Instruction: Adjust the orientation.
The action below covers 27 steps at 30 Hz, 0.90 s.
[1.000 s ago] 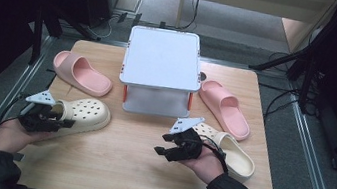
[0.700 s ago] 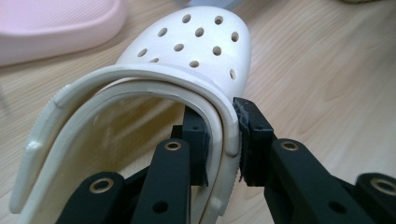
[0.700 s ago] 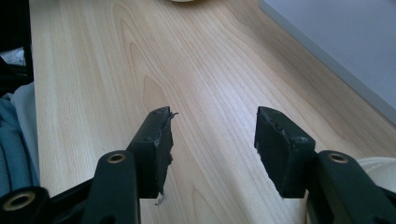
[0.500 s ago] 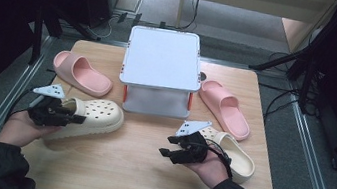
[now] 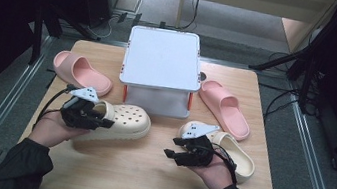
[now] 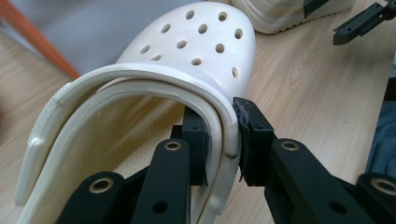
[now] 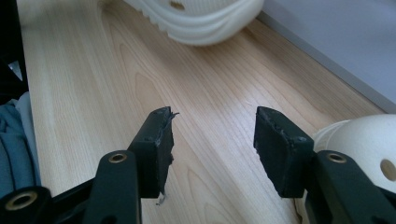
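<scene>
The left hand-held gripper (image 5: pixel 98 121) is clamped on the heel rim of the cream clog (image 5: pixel 119 122); its jaws have just been closing, and the pads pinch the rim wall from inside and outside. The clog is held near the desk (image 5: pixel 145 172) at front left, its long axis running from the gripper toward the toe at right, which points at the second clog (image 5: pixel 233 152). The right hand-held gripper (image 5: pixel 174 147) is released, jaws apart over bare wood, beside that second clog and nearer to it. The held clog's sole is hidden.
</scene>
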Each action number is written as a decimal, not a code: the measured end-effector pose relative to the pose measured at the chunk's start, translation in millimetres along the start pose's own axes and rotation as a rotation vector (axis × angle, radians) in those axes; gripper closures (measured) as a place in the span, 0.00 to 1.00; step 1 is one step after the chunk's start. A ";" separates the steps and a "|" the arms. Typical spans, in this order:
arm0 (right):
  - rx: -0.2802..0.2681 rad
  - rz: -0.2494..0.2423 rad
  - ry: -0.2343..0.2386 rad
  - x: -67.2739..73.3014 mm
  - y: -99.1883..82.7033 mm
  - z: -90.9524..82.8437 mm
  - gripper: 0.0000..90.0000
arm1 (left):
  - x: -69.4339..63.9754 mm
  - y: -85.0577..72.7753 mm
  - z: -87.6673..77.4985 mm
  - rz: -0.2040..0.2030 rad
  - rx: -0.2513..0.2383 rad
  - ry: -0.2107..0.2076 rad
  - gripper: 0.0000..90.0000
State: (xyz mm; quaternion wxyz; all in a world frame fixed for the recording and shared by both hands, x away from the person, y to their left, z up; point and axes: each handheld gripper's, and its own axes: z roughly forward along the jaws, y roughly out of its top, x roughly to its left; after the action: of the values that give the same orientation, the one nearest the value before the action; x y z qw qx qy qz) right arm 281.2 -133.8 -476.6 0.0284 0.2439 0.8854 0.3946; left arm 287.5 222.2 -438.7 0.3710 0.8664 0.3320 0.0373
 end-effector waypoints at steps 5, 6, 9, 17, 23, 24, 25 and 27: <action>-0.004 0.009 -0.009 2.1 -2.4 -1.4 0.53 | -9.8 8.7 12.6 0.023 0.012 -0.013 0.84; -0.004 0.010 -0.009 2.4 -2.8 -1.4 0.54 | -11.4 10.4 15.5 0.027 0.017 -0.023 0.84; -0.005 0.013 -0.013 3.2 -3.7 -1.7 0.54 | -16.9 14.4 26.0 0.022 0.024 -0.053 0.84; -0.034 0.050 -0.028 3.0 -4.9 -2.8 0.56 | -28.4 18.8 49.7 0.041 0.074 -0.069 0.83; -0.063 0.071 -0.035 3.6 -3.2 -2.3 0.60 | -28.0 14.8 52.5 0.040 0.090 -0.096 0.80; -0.069 0.074 -0.037 4.5 -2.3 -1.8 0.60 | -28.0 14.6 51.4 0.043 0.088 -0.103 0.75; -0.069 0.074 -0.037 4.5 -2.3 -1.8 0.60 | -28.4 14.3 50.9 0.041 0.089 -0.106 0.75; -0.074 0.074 -0.037 5.0 -1.9 -1.5 0.61 | -28.1 14.1 47.1 0.053 0.096 -0.105 0.70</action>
State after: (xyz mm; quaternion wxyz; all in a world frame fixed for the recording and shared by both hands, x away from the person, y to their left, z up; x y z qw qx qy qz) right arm 275.7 -133.7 -476.1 0.0390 0.2825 0.8600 0.4232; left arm 288.0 169.1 -458.2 0.3448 0.8925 0.2904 -0.0144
